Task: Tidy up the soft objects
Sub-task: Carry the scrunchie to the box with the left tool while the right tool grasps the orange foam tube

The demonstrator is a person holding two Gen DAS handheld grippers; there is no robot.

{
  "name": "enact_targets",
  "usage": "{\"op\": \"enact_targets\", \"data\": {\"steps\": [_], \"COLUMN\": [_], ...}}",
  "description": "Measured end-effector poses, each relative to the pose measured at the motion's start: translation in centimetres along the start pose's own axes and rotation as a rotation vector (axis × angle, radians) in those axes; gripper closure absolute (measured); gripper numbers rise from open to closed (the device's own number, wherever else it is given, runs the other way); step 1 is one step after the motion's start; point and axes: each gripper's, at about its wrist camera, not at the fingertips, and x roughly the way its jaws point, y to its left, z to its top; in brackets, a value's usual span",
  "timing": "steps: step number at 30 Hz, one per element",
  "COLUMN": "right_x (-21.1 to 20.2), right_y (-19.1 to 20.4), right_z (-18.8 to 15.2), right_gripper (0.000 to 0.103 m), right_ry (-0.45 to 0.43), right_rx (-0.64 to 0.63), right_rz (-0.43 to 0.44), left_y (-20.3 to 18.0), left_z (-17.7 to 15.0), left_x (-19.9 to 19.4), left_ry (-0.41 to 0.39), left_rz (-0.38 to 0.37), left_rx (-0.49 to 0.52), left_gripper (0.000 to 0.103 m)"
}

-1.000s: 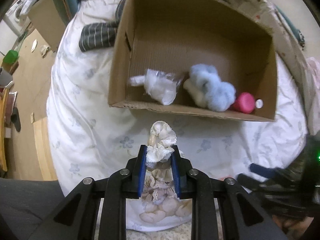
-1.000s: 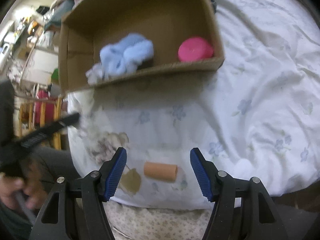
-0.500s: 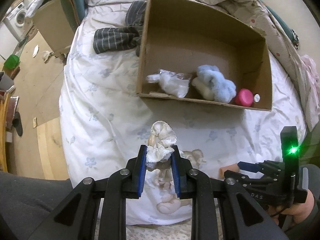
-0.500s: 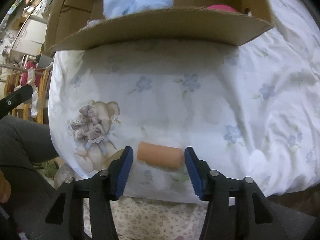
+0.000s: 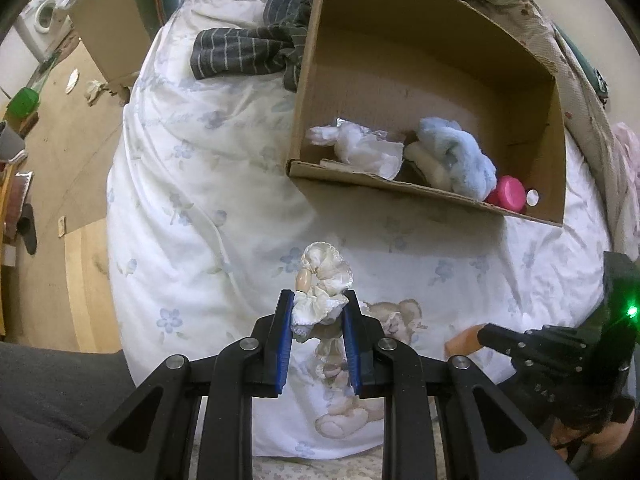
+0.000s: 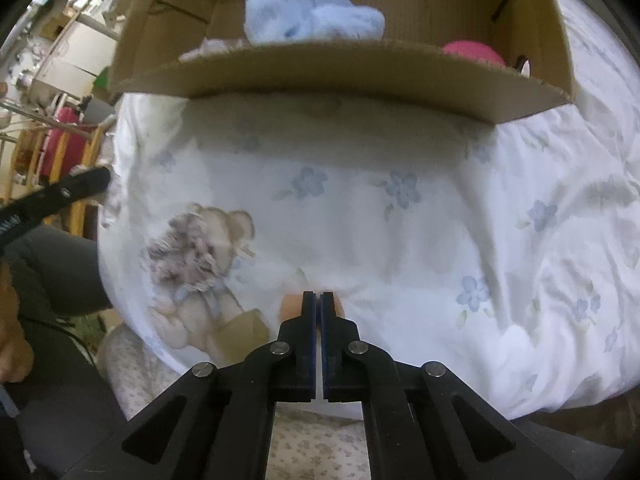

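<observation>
Down at the near edge of the bed [image 5: 208, 184], the left gripper [image 5: 318, 316] holds a cream ruffled scrunchie [image 5: 322, 280], its blue fingers [image 5: 285, 332] clamped on the fabric so the frilled loop sticks up above the tips. The right gripper [image 6: 319, 308] has its fingers pressed almost together on a small peach-coloured soft roll [image 6: 291, 307], which lies on the flowered sheet just beside a printed teddy bear [image 6: 200, 256]; only slivers of the roll show on either side of the fingers. Further up the bed stands an open cardboard box [image 5: 400, 190] containing a fluffy pale blue item [image 5: 460, 160], a crumpled white piece [image 5: 360, 148] and a pink round object [image 5: 510, 198]. A striped dark garment [image 5: 248, 50] lies left of the box.
</observation>
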Motion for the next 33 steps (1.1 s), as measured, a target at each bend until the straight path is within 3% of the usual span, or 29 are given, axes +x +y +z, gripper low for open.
{"op": "enact_targets", "data": {"steps": [10, 22, 25, 33], "right_x": [-6.6, -16.1, -16.5, -12.5], "right_y": [0.3, -0.7, -2.2, -5.6], "right_z": [1.1, 5.5, 6.8, 8.7], "right_gripper": [0.1, 0.1, 0.1, 0.1], "right_ry": [-0.189, -0.504, -0.535, -0.458], "right_rx": [0.021, 0.013, 0.063, 0.148], "right_rz": [0.113, 0.126, 0.126, 0.121], "left_y": [-0.3, -3.2, -3.9, -4.1], "left_z": [0.6, 8.1, 9.4, 10.0], "left_x": [-3.5, -7.3, -6.8, -1.8], "left_ry": [-0.095, -0.242, -0.253, -0.188], "left_rz": [-0.025, -0.023, -0.025, -0.028], "left_rx": [-0.006, 0.053, 0.068, 0.082], "left_gripper": [0.082, 0.082, 0.082, 0.082]}}
